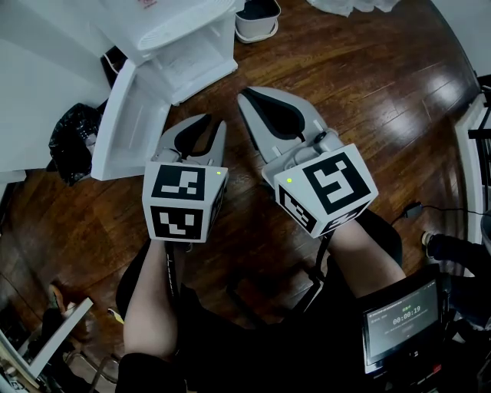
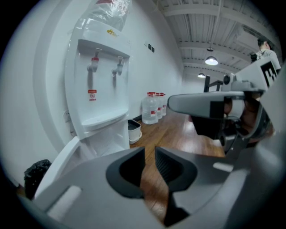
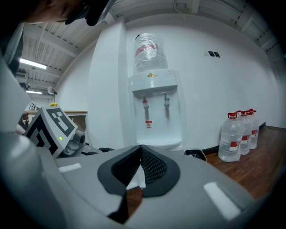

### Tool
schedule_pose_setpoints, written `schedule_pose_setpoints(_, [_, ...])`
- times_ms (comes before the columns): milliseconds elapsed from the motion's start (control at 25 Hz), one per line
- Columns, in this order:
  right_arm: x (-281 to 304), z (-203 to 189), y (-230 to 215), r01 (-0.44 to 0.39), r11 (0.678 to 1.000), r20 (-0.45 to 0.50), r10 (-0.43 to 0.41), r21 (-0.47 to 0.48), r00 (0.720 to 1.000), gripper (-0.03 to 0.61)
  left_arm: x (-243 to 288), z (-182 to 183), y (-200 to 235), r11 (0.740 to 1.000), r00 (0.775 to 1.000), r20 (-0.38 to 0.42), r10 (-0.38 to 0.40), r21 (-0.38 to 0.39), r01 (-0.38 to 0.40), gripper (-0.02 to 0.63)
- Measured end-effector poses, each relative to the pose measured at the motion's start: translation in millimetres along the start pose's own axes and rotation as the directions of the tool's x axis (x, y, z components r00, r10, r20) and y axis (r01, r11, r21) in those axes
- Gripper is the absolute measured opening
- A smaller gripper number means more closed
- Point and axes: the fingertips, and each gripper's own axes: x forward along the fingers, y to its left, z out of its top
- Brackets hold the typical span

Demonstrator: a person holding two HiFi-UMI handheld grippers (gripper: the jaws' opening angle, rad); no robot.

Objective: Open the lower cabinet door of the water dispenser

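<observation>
White floor-standing water dispenser (image 3: 156,107) stands vs. the white wall, w/ a clear upturned bottle wrapped in plastic film (image 3: 149,51) on top; can't tell how full. Its flat white lower cabinet door (image 1: 126,127) is swung open to the side, showing a white inside. Can't make out any contents.

Left gripper (image 2: 149,154): jaws a narrow gap apart, only wood floor seen between them, near the door's edge but not touching. Right gripper (image 3: 140,150): jaws pressed together, holding nothing, pointing at the dispenser front.

Small white bin w/ dark inside (image 1: 257,19) sits on the floor just beside the dispenser. Clear plastic jugs w/ red caps (image 3: 237,134) are lined up along the wall further on. Black plastic bag (image 1: 73,138) lies on the far side of the door.
</observation>
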Motion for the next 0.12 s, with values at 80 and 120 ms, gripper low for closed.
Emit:
schedule_pose_setpoints(80, [0.9,0.2,-0.7,0.001,1.0,0.0,-0.001,-0.001,1.0,0.005,-1.5,0.1,5.8,1.0,1.0,0.001,0.013,0.0,-0.013,0.095])
schedule_pose_setpoints(120, [1.3,0.3,-1.0,0.002,1.0,-0.001,-0.002,-0.001,1.0,0.005,-2.3,0.2,8.8,1.0,1.0,0.002,0.02,-0.001,-0.02,0.095])
